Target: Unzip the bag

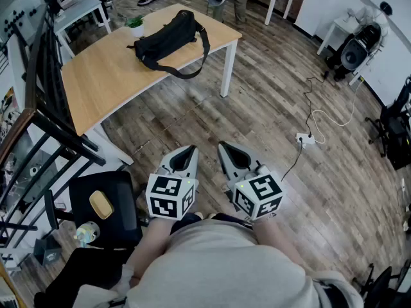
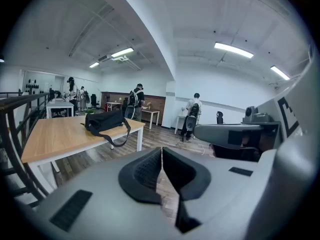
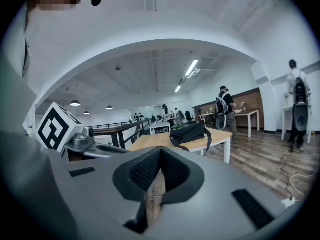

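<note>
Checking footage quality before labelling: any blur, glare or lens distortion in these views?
Head view: evenly lit, bag and table sharp, mild bending at edges. Left gripper view: strong fisheye, black corners, ceiling light blown out, bag small but readable. Right gripper view: same fisheye and black corners, bag clear.

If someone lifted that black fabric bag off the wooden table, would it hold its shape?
Probably floppy: the black fabric bag lies slumped on the light wooden table, so it would likely fold when lifted. Its loose strap droops over the edge and may swing or snag. Pushed, it should slide, not roll.
</note>
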The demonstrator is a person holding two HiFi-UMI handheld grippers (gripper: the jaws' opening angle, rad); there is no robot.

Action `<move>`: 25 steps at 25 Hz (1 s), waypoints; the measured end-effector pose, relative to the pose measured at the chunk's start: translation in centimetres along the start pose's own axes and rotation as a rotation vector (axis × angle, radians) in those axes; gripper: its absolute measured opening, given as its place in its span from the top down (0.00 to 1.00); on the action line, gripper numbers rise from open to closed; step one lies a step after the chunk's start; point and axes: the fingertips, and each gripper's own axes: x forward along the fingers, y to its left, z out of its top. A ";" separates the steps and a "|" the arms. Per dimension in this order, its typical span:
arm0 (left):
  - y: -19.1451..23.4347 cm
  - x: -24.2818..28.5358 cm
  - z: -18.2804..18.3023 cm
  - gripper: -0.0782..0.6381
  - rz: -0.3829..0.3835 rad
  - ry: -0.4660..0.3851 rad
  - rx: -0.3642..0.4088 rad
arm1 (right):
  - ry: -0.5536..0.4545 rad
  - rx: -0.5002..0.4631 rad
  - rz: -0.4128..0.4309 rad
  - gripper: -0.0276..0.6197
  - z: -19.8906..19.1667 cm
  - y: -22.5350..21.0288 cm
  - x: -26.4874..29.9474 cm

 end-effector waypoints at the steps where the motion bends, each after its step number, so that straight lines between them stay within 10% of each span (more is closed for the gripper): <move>1: 0.2 0.1 0.0 0.85 0.003 0.002 -0.001 | 0.007 -0.005 -0.002 0.95 -0.2 -0.1 0.1; 12: -1.1 0.0 -1.0 0.85 -0.015 0.015 -0.027 | 0.041 0.005 0.001 0.95 -1.6 0.3 -0.4; 18: -2.3 -1.0 1.0 0.85 -0.087 -0.141 -0.099 | -0.024 0.077 0.052 0.95 -1.3 0.5 -1.5; 25: -4.0 -0.2 -0.9 0.85 -0.059 -0.056 -0.069 | -0.037 0.080 0.028 0.95 -1.4 -1.4 -3.8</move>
